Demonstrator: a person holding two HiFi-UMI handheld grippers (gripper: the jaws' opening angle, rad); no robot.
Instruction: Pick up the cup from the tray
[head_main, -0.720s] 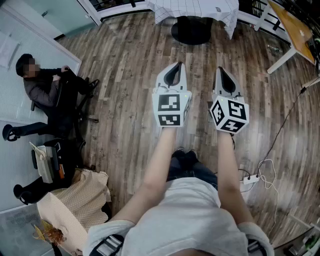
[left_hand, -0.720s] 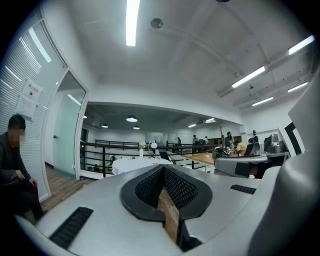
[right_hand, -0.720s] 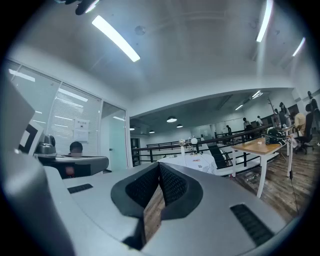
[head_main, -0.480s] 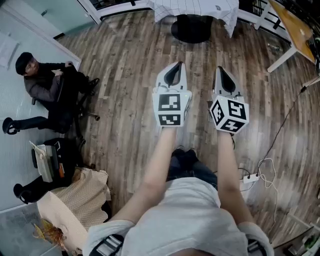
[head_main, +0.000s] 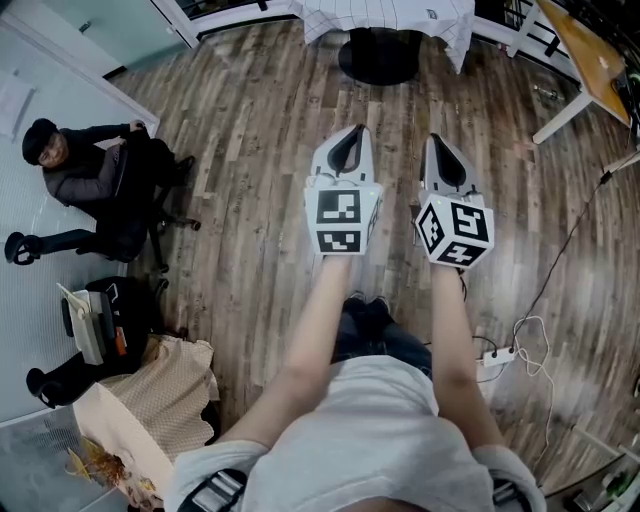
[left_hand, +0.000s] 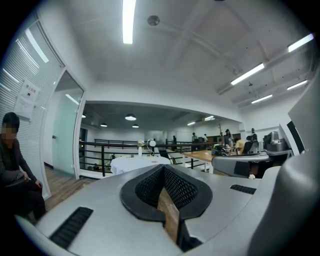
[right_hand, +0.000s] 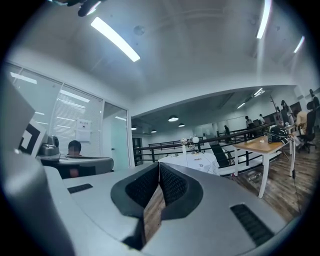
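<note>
A person's left gripper (head_main: 355, 132) and right gripper (head_main: 437, 140) point level, side by side above a wooden floor (head_main: 250, 130), jaws closed tight on nothing; no cup or tray is in view, so pickup seems unstarted, and the next move calls for finding the tray and opening the jaws.

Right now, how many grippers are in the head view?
2. The left gripper is held out over the wooden floor at centre, the right gripper beside it on the right. Both are shut and empty.

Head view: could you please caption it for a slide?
Left gripper and right gripper, shut and empty, side by side above a wooden floor, facing a covered table.
</note>
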